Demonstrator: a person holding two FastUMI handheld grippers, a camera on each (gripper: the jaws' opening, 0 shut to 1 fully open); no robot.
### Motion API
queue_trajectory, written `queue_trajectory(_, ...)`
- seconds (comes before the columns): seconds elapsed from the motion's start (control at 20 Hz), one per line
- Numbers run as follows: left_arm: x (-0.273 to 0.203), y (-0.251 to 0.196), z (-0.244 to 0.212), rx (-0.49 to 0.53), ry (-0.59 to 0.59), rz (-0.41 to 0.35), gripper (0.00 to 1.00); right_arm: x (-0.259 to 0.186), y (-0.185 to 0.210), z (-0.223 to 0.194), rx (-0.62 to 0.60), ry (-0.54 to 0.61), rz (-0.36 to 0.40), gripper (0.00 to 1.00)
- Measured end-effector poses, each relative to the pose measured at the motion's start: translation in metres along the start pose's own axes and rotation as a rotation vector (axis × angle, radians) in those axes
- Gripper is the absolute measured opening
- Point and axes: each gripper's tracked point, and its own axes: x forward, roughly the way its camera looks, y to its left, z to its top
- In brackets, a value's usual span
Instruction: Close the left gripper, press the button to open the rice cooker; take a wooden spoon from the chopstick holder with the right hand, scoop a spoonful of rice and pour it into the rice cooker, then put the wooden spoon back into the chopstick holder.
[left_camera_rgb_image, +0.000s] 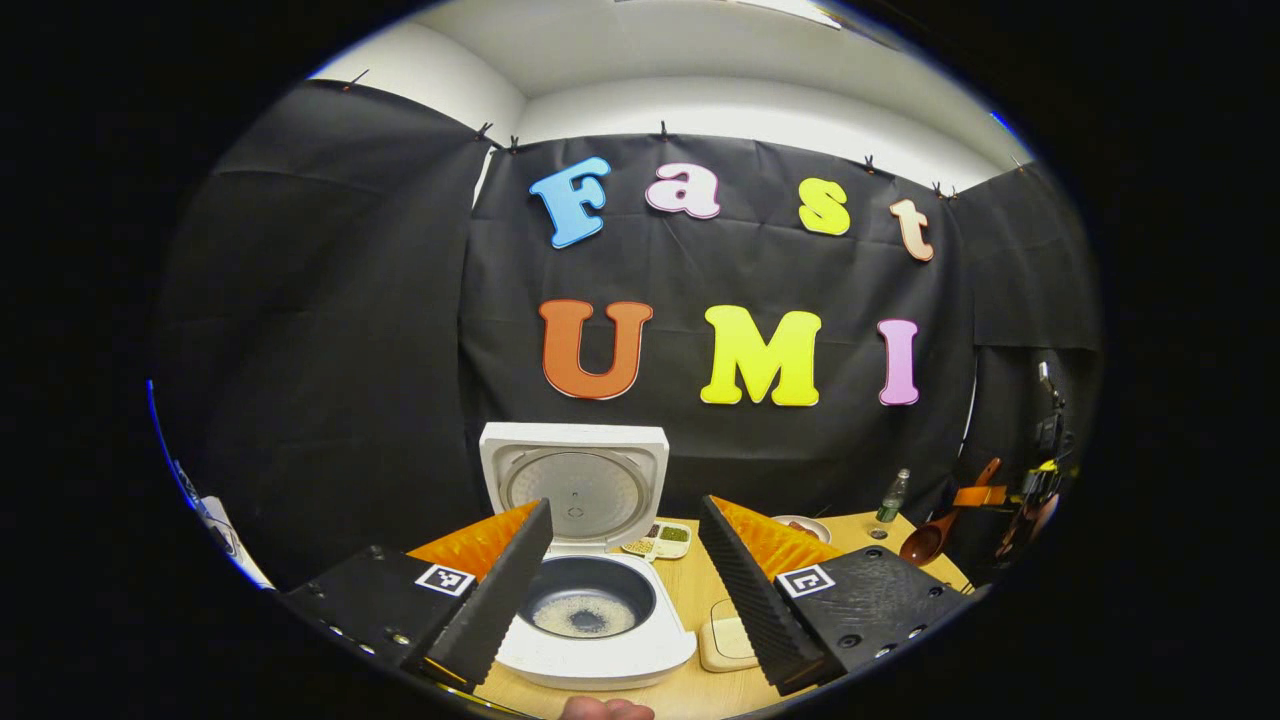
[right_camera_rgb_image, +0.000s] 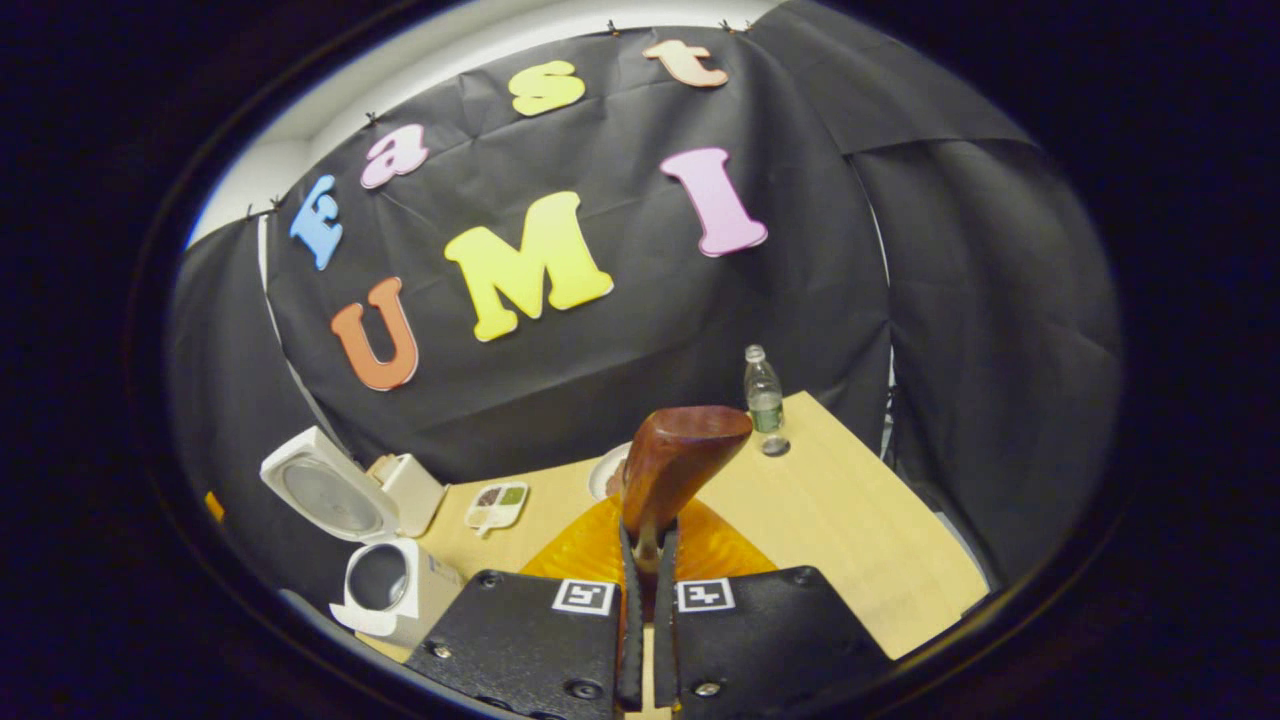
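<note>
Rice already lies in the open white rice cooker (left_camera_rgb_image: 590, 600); right gripper (right_camera_rgb_image: 646, 590) pinches the brown wooden spoon (right_camera_rgb_image: 675, 460) at twelve o'clock, left gripper (left_camera_rgb_image: 625, 590) spread. Keep the spoon upright when returning it.

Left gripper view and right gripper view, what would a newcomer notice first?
The white rice cooker stands on the wooden table with its lid up and some rice in the dark pot, between the open left gripper fingers. The right gripper is shut on the wooden spoon.
</note>
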Motion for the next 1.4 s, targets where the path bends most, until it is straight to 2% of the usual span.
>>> queue_trajectory(0.25, 0.002, -0.004, -0.002, -0.003, 0.032, 0.032, 0.94, 0.038, -0.035, -0.042, 0.018, 0.058, -0.041, 0.09)
queue_trajectory(0.5, 0.002, -0.007, -0.004, 0.015, 0.057, 0.063, 0.94, 0.075, -0.049, -0.075, 0.016, 0.11, -0.058, 0.1)
queue_trajectory(0.7, 0.002, -0.007, -0.006, 0.02, 0.075, 0.081, 0.94, 0.095, -0.047, -0.098, 0.021, 0.14, -0.047, 0.11)
queue_trajectory(0.9, 0.001, -0.002, -0.008, 0.011, 0.088, 0.101, 0.94, 0.106, -0.046, -0.119, -0.027, 0.157, -0.047, 0.14)
queue_trajectory(1.15, 0.004, -0.001, -0.009, 0.016, 0.093, 0.095, 0.94, 0.101, -0.033, -0.113, -0.041, 0.145, -0.003, 0.22)
queue_trajectory(1.25, 0.005, 0.0, -0.006, 0.01, 0.086, 0.092, 0.94, 0.098, -0.037, -0.105, -0.084, 0.129, -0.021, 0.43)
queue_trajectory(1.3, 0.006, 0.0, -0.005, 0.004, 0.082, 0.088, 0.94, 0.095, -0.038, -0.098, -0.097, 0.117, -0.029, 0.63)
queue_trajectory(1.4, 0.009, 0.004, -0.001, -0.005, 0.072, 0.088, 0.94, 0.089, -0.041, -0.084, -0.11, 0.093, -0.051, 0.82)
